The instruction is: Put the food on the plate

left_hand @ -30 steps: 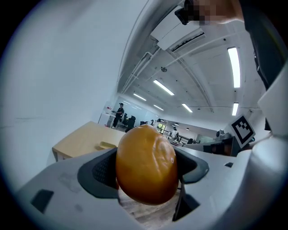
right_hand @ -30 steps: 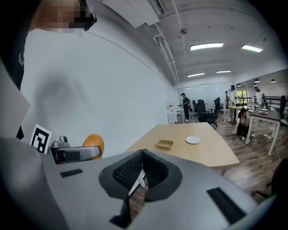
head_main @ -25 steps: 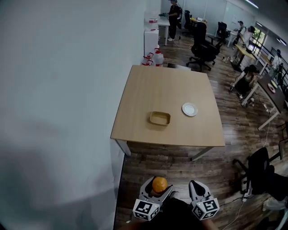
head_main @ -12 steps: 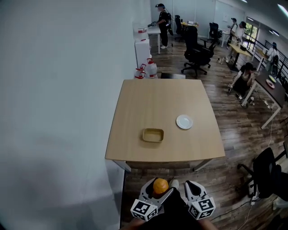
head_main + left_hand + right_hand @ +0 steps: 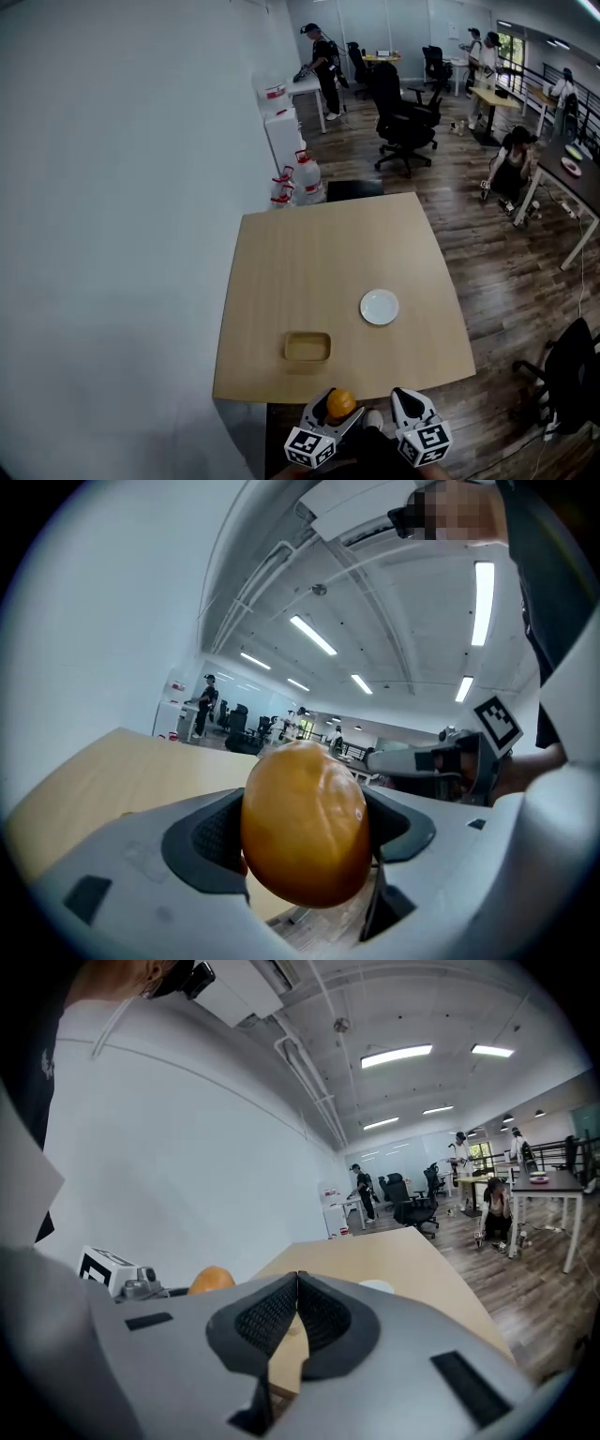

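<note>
My left gripper (image 5: 337, 410) is shut on an orange (image 5: 340, 403), held just short of the near edge of the wooden table (image 5: 309, 272). In the left gripper view the orange (image 5: 307, 822) fills the space between the two dark pads. My right gripper (image 5: 409, 409) hangs beside it, shut and empty; its pads meet in the right gripper view (image 5: 297, 1321). A small white plate (image 5: 379, 307) lies on the table's right half. A shallow tan tray (image 5: 307, 347) sits near the front edge, left of the plate.
A white wall (image 5: 112, 216) runs along the table's left side. Water jugs (image 5: 306, 174) stand at the far end. Office chairs (image 5: 403, 122), desks and several people fill the room behind. A black chair (image 5: 572, 375) stands at the right.
The table has come much closer in the head view; both grippers now sit at its near edge. The orange stays clamped in the left gripper.
</note>
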Available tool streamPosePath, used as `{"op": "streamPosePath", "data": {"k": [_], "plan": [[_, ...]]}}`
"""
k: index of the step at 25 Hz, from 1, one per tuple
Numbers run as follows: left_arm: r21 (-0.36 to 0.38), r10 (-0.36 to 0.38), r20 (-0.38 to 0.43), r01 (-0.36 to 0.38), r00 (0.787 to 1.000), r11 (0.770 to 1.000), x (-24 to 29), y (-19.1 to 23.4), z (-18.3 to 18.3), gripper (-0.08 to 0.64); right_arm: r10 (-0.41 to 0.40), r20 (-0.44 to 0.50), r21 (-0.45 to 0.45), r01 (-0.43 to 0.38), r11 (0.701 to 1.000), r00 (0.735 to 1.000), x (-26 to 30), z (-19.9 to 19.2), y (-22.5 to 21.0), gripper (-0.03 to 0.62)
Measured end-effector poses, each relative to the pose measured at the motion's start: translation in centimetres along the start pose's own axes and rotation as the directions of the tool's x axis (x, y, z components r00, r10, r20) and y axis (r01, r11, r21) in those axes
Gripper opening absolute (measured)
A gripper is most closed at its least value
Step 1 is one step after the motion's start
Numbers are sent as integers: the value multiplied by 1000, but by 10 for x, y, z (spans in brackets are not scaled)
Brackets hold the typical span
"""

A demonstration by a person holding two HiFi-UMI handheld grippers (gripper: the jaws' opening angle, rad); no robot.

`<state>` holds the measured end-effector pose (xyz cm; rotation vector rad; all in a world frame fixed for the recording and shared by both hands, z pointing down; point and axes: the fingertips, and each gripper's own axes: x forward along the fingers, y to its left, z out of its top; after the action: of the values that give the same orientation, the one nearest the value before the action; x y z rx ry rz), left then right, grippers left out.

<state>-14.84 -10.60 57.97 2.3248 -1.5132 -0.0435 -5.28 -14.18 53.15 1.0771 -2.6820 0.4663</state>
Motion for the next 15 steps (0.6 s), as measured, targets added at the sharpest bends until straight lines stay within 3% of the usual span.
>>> {"op": "streamPosePath", "data": {"k": [4, 9, 11, 15], "plan": [[-32, 22, -56, -23, 998, 999, 61, 38, -4, 342, -5, 9, 11, 5, 1000, 1000, 33, 19, -36, 60], [-104, 67, -98, -77, 993, 992, 137, 84, -20, 341, -11, -46, 55, 13, 998, 999, 61, 6, -76, 60], [-94, 72, -144, -86, 987, 992, 165, 99, -27, 341, 0, -49, 76, 4, 997, 999, 70, 4, -84, 60], [-7, 44, -230, -47, 972, 999, 216, 113, -41, 341, 26, -51, 105, -21, 994, 998, 86, 0, -95, 60]]}}
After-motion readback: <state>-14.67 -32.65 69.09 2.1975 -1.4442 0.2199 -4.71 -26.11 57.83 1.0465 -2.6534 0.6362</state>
